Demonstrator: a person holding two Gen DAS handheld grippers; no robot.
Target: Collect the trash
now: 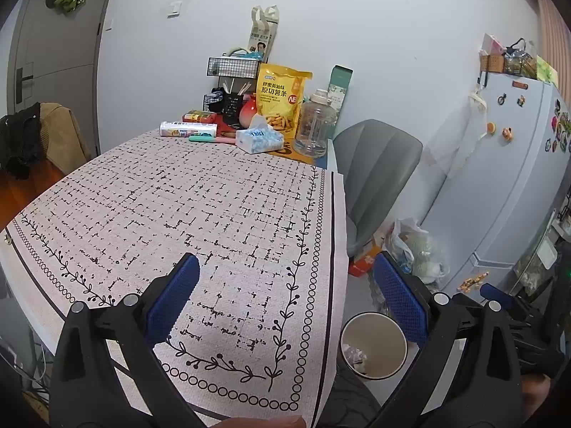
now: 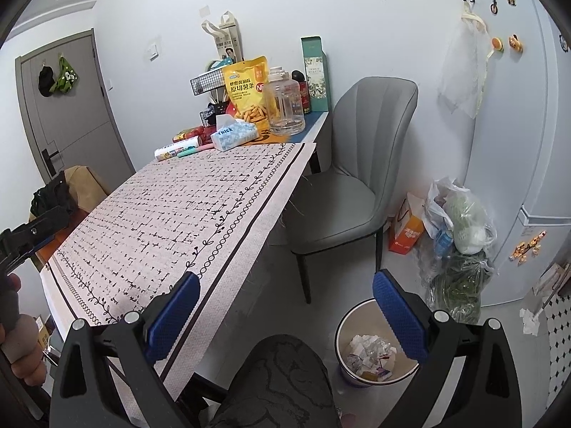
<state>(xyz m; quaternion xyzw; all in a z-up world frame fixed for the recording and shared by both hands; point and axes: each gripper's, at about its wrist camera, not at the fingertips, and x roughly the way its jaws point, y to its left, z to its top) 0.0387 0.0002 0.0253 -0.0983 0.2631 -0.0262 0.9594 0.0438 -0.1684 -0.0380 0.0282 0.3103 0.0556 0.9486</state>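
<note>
A round waste bin [image 2: 371, 356] stands on the floor by the table's near right corner, holding crumpled paper and wrappers [image 2: 371, 355]. It also shows in the left wrist view [image 1: 373, 346]. My right gripper [image 2: 285, 315] is open and empty, above the bin and the table edge. My left gripper [image 1: 285, 297] is open and empty, above the near end of the patterned tablecloth [image 1: 200, 210]. The right gripper shows at the far right of the left wrist view [image 1: 514, 306]. The left gripper shows at the left edge of the right wrist view [image 2: 32, 232].
At the table's far end stand a yellow snack bag [image 1: 282, 100], tissue pack [image 1: 258, 139], clear jug [image 1: 316, 125], rolled tube [image 1: 187, 129] and wire rack [image 1: 233, 67]. A grey chair [image 2: 351, 178], plastic bags [image 2: 460, 228], an orange box [image 2: 405, 232] and a fridge [image 2: 517, 142] are at right.
</note>
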